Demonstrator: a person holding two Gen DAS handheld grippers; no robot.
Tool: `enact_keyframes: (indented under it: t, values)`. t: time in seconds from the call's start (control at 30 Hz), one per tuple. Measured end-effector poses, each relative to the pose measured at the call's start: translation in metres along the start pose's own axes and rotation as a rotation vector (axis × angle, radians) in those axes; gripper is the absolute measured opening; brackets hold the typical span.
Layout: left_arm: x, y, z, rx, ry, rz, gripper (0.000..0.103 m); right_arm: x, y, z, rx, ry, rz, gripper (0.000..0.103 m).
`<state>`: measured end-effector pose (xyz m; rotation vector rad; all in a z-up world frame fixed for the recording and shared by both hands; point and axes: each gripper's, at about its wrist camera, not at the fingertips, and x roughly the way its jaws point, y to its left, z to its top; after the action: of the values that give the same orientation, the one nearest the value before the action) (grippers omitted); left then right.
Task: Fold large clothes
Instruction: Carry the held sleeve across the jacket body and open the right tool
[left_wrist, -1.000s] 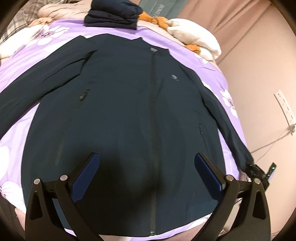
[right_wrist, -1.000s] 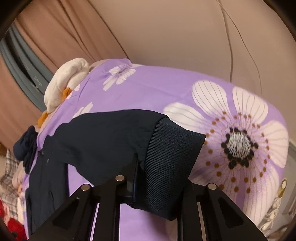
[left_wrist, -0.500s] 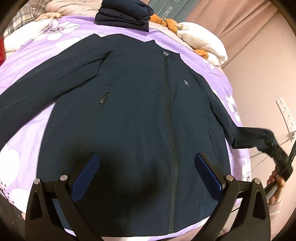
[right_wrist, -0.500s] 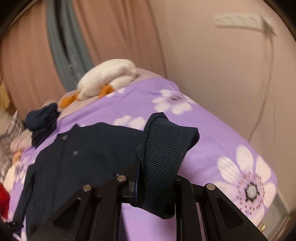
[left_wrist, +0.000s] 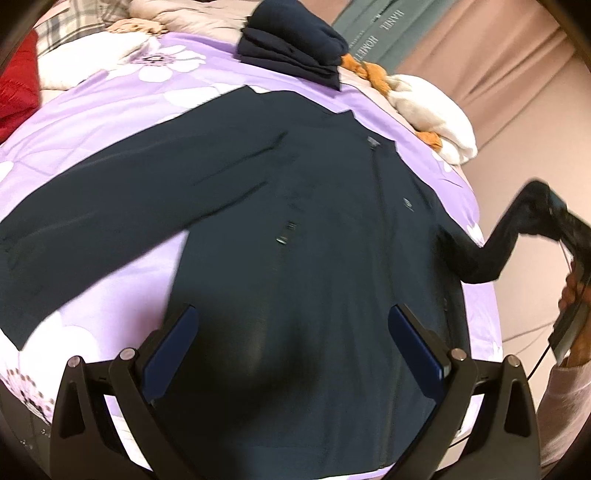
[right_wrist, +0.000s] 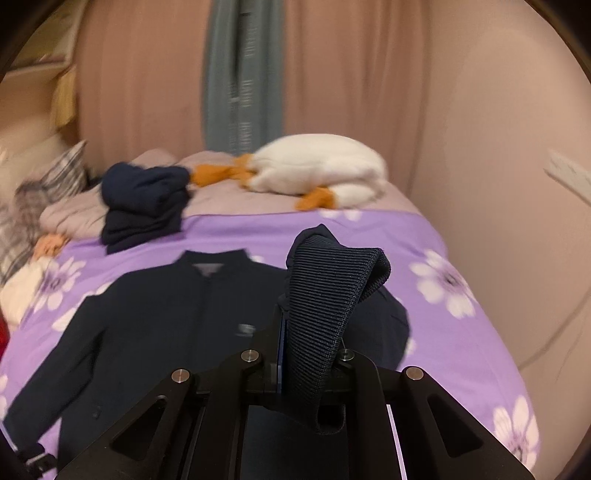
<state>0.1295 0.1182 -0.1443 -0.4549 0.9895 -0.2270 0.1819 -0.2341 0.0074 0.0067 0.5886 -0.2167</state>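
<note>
Dark navy jacket (left_wrist: 303, 240) lies face up, zipped, on a purple flowered bedspread (left_wrist: 110, 122); collar toward the far end w/ pillows, hem toward the viewer, so its long axis runs near-to-far along the zip. Far left: one sleeve (left_wrist: 92, 221) spread flat across the bed, out to the left edge. Centre: left gripper (left_wrist: 295, 354) hovers over the hem area, blue pads wide apart, nothing between them, not touching cloth. Right: the other sleeve is lifted off the bed, hanging in a curve out past the bed's right edge; its ribbed cuff (right_wrist: 325, 314) is pinched in the right gripper (right_wrist: 310, 354), jaws nearly closed and closing on the knit. From that gripper the jacket body lies to the left & below; a fold would prob. carry the cuff leftward across the chest, crosswise to the zip. Right hand is the one placed for it. Beyond: folded navy stack (right_wrist: 144, 203), white plush toy (right_wrist: 317, 170).
</note>
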Motion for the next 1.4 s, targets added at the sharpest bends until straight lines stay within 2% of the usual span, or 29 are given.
enact_keyframes:
  t: [0.17, 0.37, 0.4, 0.47, 0.5, 0.53, 0.63, 0.73, 0.77, 0.8, 0.83, 0.9, 0.97, 1.03, 1.1, 1.17, 1.23, 1.33, 1.4]
  values:
    - [0.000, 0.029, 0.010, -0.044, -0.005, 0.028, 0.103, 0.043, 0.083, 0.011, -0.158, 0.047, 0.037, 0.012]
    - [0.014, 0.051, 0.023, -0.099, 0.010, 0.065, 0.103, 0.104, 0.170, -0.007, -0.306, 0.145, 0.039, 0.012]
    - [0.016, 0.053, 0.024, -0.103, 0.013, 0.069, 0.103, 0.125, 0.188, -0.018, -0.349, 0.202, 0.040, 0.013]
    - [0.018, 0.054, 0.025, -0.100, 0.018, 0.080, 0.103, 0.152, 0.212, -0.037, -0.415, 0.285, 0.017, 0.026]
    - [0.020, 0.054, 0.026, -0.097, 0.023, 0.085, 0.103, 0.164, 0.220, -0.046, -0.450, 0.321, 0.009, 0.048]
    - [0.022, 0.054, 0.026, -0.094, 0.027, 0.087, 0.103, 0.173, 0.226, -0.053, -0.478, 0.340, 0.001, 0.062]
    - [0.027, 0.053, 0.027, -0.090, 0.035, 0.083, 0.103, 0.173, 0.233, -0.055, -0.486, 0.315, 0.055, 0.066]
    - [0.033, 0.047, 0.030, -0.094, 0.045, 0.066, 0.103, 0.159, 0.234, -0.049, -0.478, 0.302, 0.163, 0.071]
    - [0.036, 0.045, 0.031, -0.096, 0.046, 0.056, 0.103, 0.149, 0.230, -0.045, -0.487, 0.289, 0.209, 0.073]
    - [0.039, 0.041, 0.032, -0.097, 0.049, 0.050, 0.103, 0.143, 0.229, -0.043, -0.500, 0.277, 0.230, 0.083]
    - [0.042, 0.038, 0.033, -0.100, 0.053, 0.044, 0.103, 0.136, 0.229, -0.041, -0.525, 0.267, 0.257, 0.089]
    - [0.047, 0.029, 0.036, -0.107, 0.058, 0.009, 0.103, 0.121, 0.220, -0.029, -0.521, 0.228, 0.317, 0.089]
    - [0.049, 0.022, 0.039, -0.105, 0.056, -0.012, 0.103, 0.111, 0.206, -0.017, -0.456, 0.202, 0.389, 0.089]
    - [0.050, 0.016, 0.044, -0.090, 0.056, -0.004, 0.103, 0.105, 0.177, -0.006, -0.337, 0.200, 0.470, 0.090]
    - [0.052, 0.011, 0.052, -0.068, 0.051, 0.026, 0.103, 0.108, 0.146, -0.004, -0.227, 0.217, 0.500, 0.090]
    - [0.053, 0.007, 0.060, -0.047, 0.036, 0.056, 0.103, 0.116, 0.116, -0.016, -0.124, 0.243, 0.467, 0.090]
    - [0.054, 0.003, 0.068, -0.023, 0.021, 0.061, 0.103, 0.135, 0.073, -0.027, -0.027, 0.272, 0.380, 0.090]
    - [0.063, -0.014, 0.087, 0.014, 0.000, 0.004, 0.102, 0.154, 0.026, -0.045, 0.074, 0.300, 0.286, 0.089]
    - [0.071, -0.026, 0.100, 0.025, -0.015, -0.042, 0.102, 0.163, 0.000, -0.048, 0.137, 0.308, 0.254, 0.080]
